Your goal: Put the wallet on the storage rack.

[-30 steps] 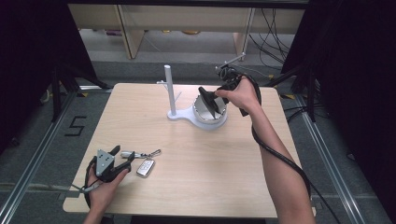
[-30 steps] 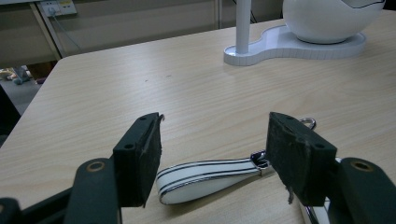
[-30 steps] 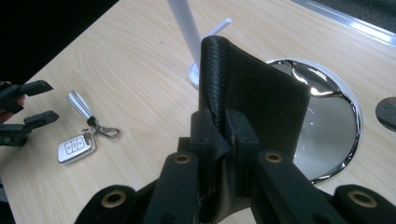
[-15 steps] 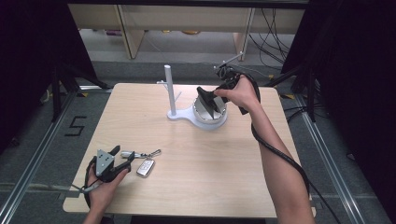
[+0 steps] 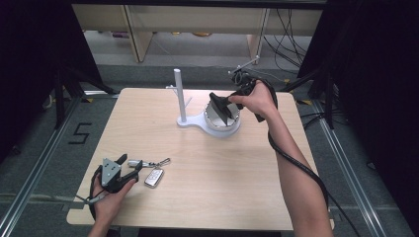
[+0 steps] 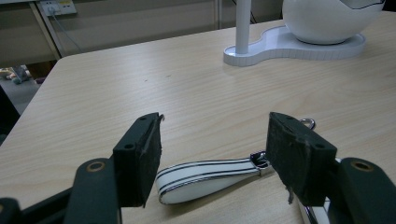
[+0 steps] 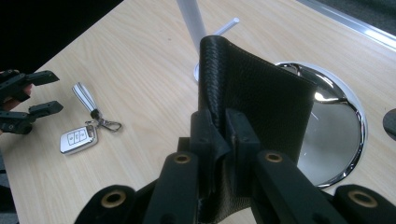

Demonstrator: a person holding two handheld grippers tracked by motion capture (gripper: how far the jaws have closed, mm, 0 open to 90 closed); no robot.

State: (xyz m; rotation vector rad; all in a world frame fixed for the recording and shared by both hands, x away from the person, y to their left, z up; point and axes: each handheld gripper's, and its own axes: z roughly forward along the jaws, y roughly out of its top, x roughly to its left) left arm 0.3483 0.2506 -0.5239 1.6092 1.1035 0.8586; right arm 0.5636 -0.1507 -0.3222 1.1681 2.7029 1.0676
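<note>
My right gripper (image 5: 228, 104) is shut on a black leather wallet (image 7: 261, 98), held upright over the shiny bowl (image 7: 338, 140) of a white stand (image 5: 190, 122). A thin white pole (image 5: 179, 94) rises from the stand's left end. Near the table's front left, my left gripper (image 6: 215, 140) stands open and low over the wood. The white strap (image 6: 208, 179) of a key bunch lies between its pads (image 6: 140, 156) without touching them. The silver key fob (image 5: 154, 177) lies just right of the left gripper (image 5: 134, 170); in the right gripper view the fob (image 7: 78, 139) is at the far left.
The wooden table (image 5: 212, 197) has bare wood across its middle and right front. A metal clip ring (image 5: 163, 161) joins strap and fob. Cables and shelving (image 5: 276, 29) stand behind the far edge, and dark floor surrounds the table.
</note>
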